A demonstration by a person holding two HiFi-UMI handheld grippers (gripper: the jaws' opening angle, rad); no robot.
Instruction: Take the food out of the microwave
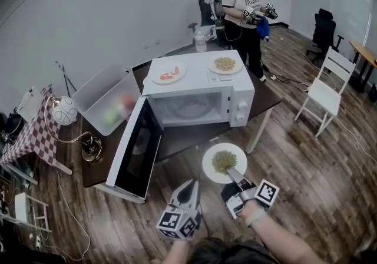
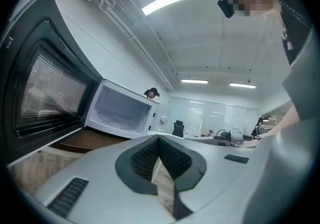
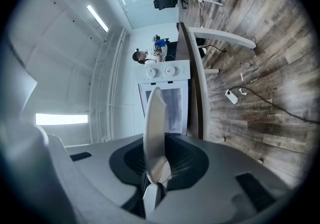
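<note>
The plate of food (image 1: 224, 162) hangs clear in front of the microwave (image 1: 200, 89), gripped at the rim farthest from it by the right gripper (image 1: 232, 172); the left gripper (image 1: 191, 189), nearer the microwave's open door, is closed and empty.

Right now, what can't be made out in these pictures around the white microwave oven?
- Greenish food on the round white plate: head view, too small to name; right gripper view shows only the plate's edge.
- Clear plastic bin contents: head view, blurred through its wall.
</note>
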